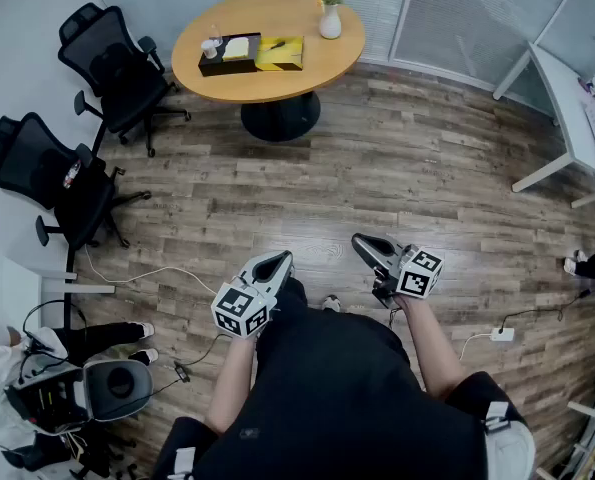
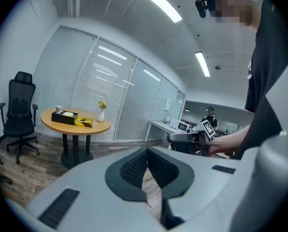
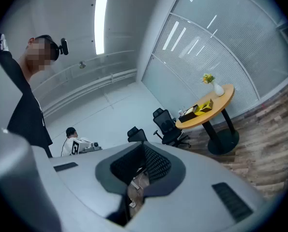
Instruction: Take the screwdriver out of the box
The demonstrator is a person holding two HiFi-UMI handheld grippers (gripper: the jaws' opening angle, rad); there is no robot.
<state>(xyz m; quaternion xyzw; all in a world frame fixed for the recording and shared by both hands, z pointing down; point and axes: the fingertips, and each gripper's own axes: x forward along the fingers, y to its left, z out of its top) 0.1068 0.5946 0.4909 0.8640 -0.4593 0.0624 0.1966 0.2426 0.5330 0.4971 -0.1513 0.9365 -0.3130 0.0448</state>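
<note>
Far ahead, a round wooden table [image 1: 277,86] carries a black box [image 1: 229,54] and a yellow box [image 1: 280,54] side by side. No screwdriver can be made out at this distance. My left gripper [image 1: 282,260] and right gripper [image 1: 362,240] are held close to my body over the wood floor, well short of the table. Both are shut with nothing between the jaws. In the left gripper view the left gripper [image 2: 146,150] points past the table [image 2: 76,124]. The right gripper [image 3: 144,145] faces the table [image 3: 209,111] from a distance.
Two black office chairs [image 1: 117,63] [image 1: 52,173] stand left of the table. A vase with flowers [image 1: 329,18] and a glass [image 1: 213,43] are on it. A white desk [image 1: 577,118] is at the right, cables and a power strip [image 1: 502,334] lie on the floor, and a seated person [image 1: 17,368] is at lower left.
</note>
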